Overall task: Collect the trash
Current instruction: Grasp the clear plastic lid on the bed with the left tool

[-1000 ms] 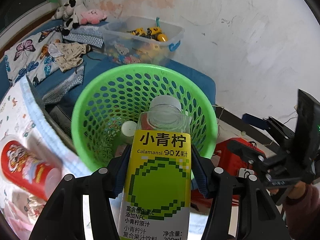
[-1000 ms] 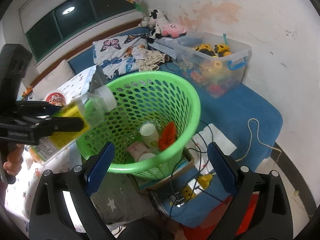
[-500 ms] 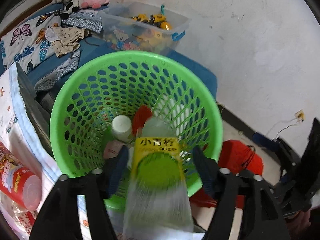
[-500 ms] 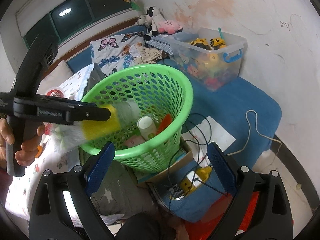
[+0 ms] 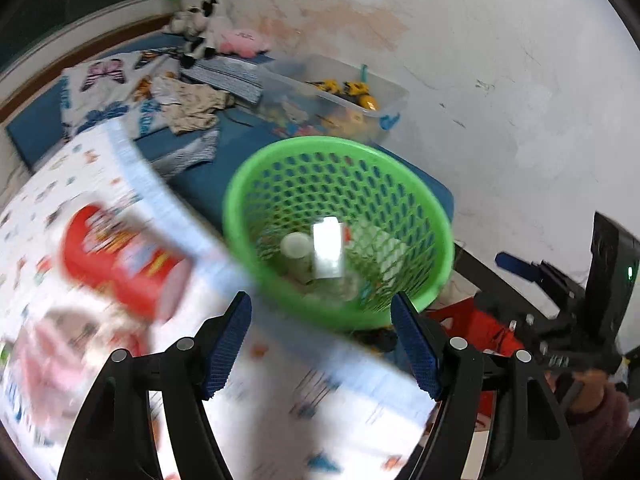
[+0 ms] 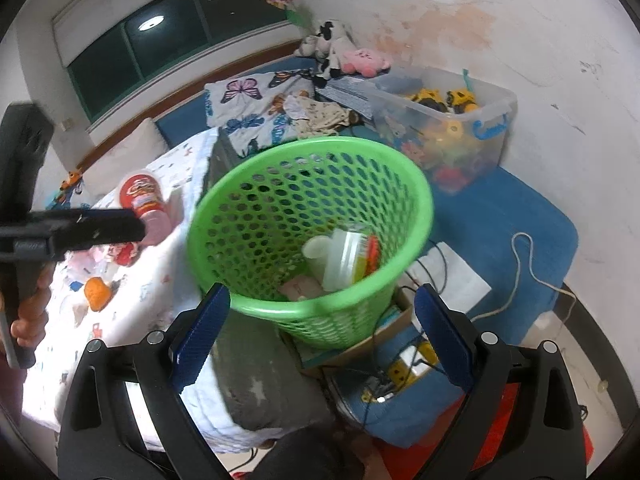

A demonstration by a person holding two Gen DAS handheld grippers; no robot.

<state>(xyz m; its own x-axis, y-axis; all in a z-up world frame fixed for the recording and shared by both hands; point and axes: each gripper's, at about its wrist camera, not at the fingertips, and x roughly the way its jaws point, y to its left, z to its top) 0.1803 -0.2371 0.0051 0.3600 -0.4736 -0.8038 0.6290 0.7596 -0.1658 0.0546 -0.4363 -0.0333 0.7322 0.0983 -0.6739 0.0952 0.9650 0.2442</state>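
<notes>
In the green basket [image 6: 256, 216], down at the bottom, the juice bottle [image 6: 344, 258] lies among a white-capped container [image 6: 316, 250], something orange-red and a pinkish scrap. Both tongs are released: the left tongs [image 5: 322, 344] hang spread and empty just short of the basket's near rim, much blurred in their own view, and the right tongs [image 6: 320, 340] hover spread and empty over the near wall.

What seems to be left of the trash sits on the bed's patterned white sheet [image 6: 132, 304]: a red snack canister [image 6: 142, 204] lying on its side close to the left tongs, a small orange object [image 6: 97, 293] and some pink-and-red scraps beside it. The canister looks the natural next pick. It is round and probably light, so I would take it across its middle with the fingers square to its length, and close gently lest it roll off on the soft bedding.

Around the basket stand a clear toy bin [image 6: 452, 128] against the wall, folded clothes and plush toys further back, and cables with a power strip [image 6: 400, 372] on the floor below. The basket's tall rim stands between the canister and the drop, so the load must clear it; the right tongs near the rim could knock it.
</notes>
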